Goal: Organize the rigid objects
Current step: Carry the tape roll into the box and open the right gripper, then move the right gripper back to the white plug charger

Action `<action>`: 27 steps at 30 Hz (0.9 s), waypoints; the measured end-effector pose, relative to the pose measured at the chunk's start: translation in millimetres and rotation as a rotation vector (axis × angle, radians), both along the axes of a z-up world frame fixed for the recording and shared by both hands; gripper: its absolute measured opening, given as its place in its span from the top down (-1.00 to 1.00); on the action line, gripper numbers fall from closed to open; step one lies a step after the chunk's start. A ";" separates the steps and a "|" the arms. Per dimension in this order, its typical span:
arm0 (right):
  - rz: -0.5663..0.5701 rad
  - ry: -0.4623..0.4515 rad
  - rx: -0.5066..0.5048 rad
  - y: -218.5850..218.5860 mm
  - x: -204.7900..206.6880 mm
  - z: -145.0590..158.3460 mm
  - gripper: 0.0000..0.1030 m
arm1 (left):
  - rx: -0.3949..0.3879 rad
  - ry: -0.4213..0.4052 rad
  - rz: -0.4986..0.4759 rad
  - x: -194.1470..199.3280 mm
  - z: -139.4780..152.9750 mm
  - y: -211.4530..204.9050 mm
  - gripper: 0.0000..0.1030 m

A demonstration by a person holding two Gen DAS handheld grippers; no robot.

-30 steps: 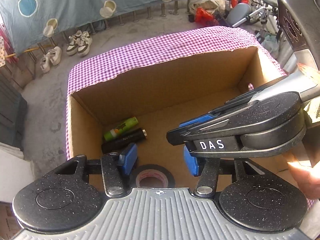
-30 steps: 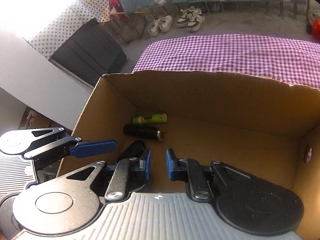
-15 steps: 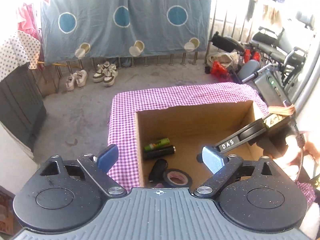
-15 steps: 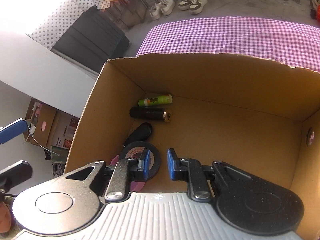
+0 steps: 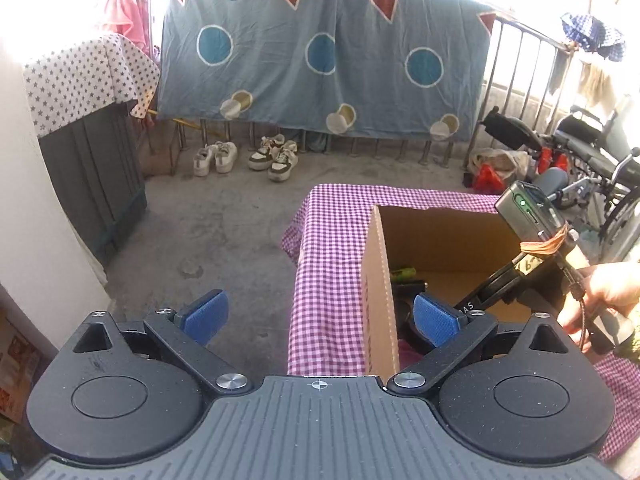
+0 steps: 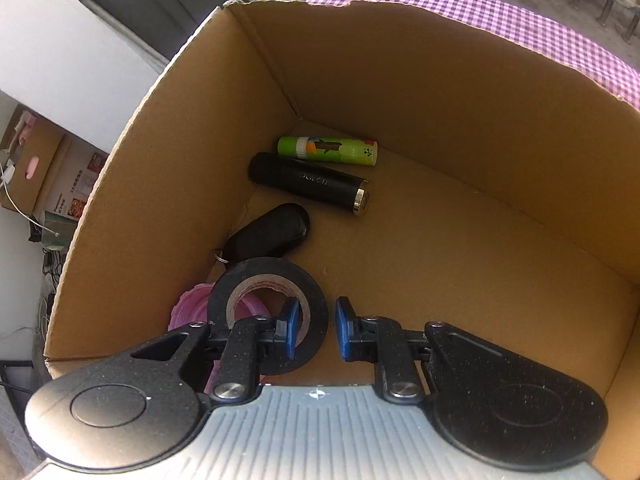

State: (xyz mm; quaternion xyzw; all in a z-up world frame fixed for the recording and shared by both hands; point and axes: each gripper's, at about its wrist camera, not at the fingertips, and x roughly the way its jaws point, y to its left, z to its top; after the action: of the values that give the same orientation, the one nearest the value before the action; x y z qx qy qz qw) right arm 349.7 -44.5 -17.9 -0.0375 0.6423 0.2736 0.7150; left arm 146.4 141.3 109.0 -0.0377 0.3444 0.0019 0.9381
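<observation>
A cardboard box [image 6: 460, 92] stands on a purple checked tablecloth [image 5: 332, 264]. Inside, along its left wall, lie a green tube [image 6: 328, 151], a black cylinder [image 6: 308, 182], a black key fob [image 6: 268, 234], a black tape roll [image 6: 268, 312] and a pink object [image 6: 192, 308] under the roll. My right gripper [image 6: 314, 328] hangs inside the box above the roll, jaws a small gap apart, holding nothing. My left gripper [image 5: 320, 316] is wide open and empty, outside the box's left side [image 5: 378, 280]. The right gripper's body [image 5: 532, 256] shows over the box.
Concrete floor [image 5: 208, 232] lies left of the table. Shoes [image 5: 248, 156] stand under a hanging blue sheet [image 5: 320, 60]. A dark cabinet [image 5: 96, 176] is at left and a wheelchair [image 5: 592, 168] at right. Boxes [image 6: 44, 176] sit on the floor beyond the carton.
My left gripper opened wide, rose out of the box and drew back to its left. My right gripper moved lower into the box toward the tape roll, its jaws unchanged.
</observation>
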 end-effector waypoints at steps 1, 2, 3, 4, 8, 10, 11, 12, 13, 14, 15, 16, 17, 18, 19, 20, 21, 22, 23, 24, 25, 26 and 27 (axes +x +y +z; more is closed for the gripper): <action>0.007 -0.009 -0.013 2.1 -1.3 0.0 0.56 | -0.008 -0.003 0.000 -2.4 -0.7 2.6 -0.94; 0.009 -0.015 -0.023 2.9 -2.0 1.1 0.53 | -0.015 -0.004 0.000 -3.0 -1.7 4.1 -0.94; 0.013 -0.025 -0.035 3.7 -2.6 2.5 0.53 | -0.022 -0.005 0.001 -3.7 -2.3 5.1 -0.94; 0.017 -0.053 -0.063 4.6 -3.4 4.7 0.53 | -0.029 -0.006 0.000 -4.9 -2.8 6.1 -0.94; -0.006 -0.105 -0.131 -3.9 2.8 7.3 0.53 | -0.046 -0.006 0.000 -10.3 -7.4 9.3 -0.94; -0.022 -0.124 -0.149 -10.0 7.8 9.1 0.53 | -0.049 -0.006 -0.001 -12.4 -9.6 10.6 -0.94; -0.037 -0.129 -0.157 -14.0 11.4 10.3 0.53 | -0.050 -0.005 0.000 -13.5 -10.4 11.3 -0.94; -0.052 -0.133 -0.160 -17.1 14.0 11.7 0.53 | -0.051 -0.005 0.003 -15.5 -11.8 11.5 -0.94; -0.063 -0.133 -0.159 -18.4 15.6 12.5 0.53 | -0.053 -0.005 0.005 -16.0 -11.9 12.4 -0.94; -0.075 -0.129 -0.146 -19.8 16.9 13.9 0.52 | -0.055 -0.007 0.007 -17.2 -12.5 13.3 -0.94; -0.079 -0.120 -0.128 -19.7 16.7 14.9 0.48 | -0.058 -0.007 0.009 -18.1 -12.7 14.1 -0.94; -0.079 -0.114 -0.115 -17.9 13.7 14.2 0.49 | -0.060 -0.006 0.012 -18.4 -12.6 14.5 -0.94; -0.073 -0.114 -0.108 -16.5 11.7 15.0 0.49 | -0.062 -0.006 0.014 -18.4 -12.7 14.9 -0.94; -0.065 -0.113 -0.098 -15.8 9.8 16.9 0.49 | -0.064 -0.006 0.014 -19.0 -12.4 14.2 -0.94; -0.060 -0.111 -0.085 -12.6 6.5 18.7 0.49 | -0.064 -0.007 0.013 -20.0 -12.1 11.9 -0.94; -0.060 -0.115 -0.073 -11.8 3.6 22.1 0.49 | -0.061 -0.008 0.011 -21.5 -11.4 9.9 -0.94; -0.059 -0.124 -0.057 -13.0 0.8 27.3 0.49 | -0.057 -0.013 0.007 -22.6 -10.0 6.9 -0.94; -0.061 -0.136 -0.039 -16.3 -3.1 34.4 0.49 | -0.054 -0.017 0.001 -24.2 -8.9 4.6 -0.94; -0.072 -0.142 -0.024 -21.5 -6.6 41.6 0.49 | -0.049 -0.024 -0.008 -26.5 -7.9 1.1 -0.94; -0.094 -0.144 -0.001 -27.5 -11.8 48.7 0.49 | -0.045 -0.031 -0.017 -29.0 -6.6 -2.6 -0.94; -0.119 -0.145 0.026 -37.1 -13.9 57.3 0.49 | -0.043 -0.038 -0.027 -31.3 -4.9 -5.5 -0.94; -0.140 -0.150 0.058 -47.0 -18.9 66.9 0.49 | -0.040 -0.051 -0.040 -34.8 -3.1 -10.1 -0.94; -0.158 -0.160 0.098 -58.4 -16.9 77.1 0.49 | -0.040 -0.062 -0.052 -38.0 -1.0 -13.6 -0.94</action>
State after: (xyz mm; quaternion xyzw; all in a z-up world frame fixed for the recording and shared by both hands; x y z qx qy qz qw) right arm 332.8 -102.9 59.2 0.0266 0.5699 0.2436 0.7843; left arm 108.4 127.8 108.0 -0.0476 0.3160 -0.0307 0.9471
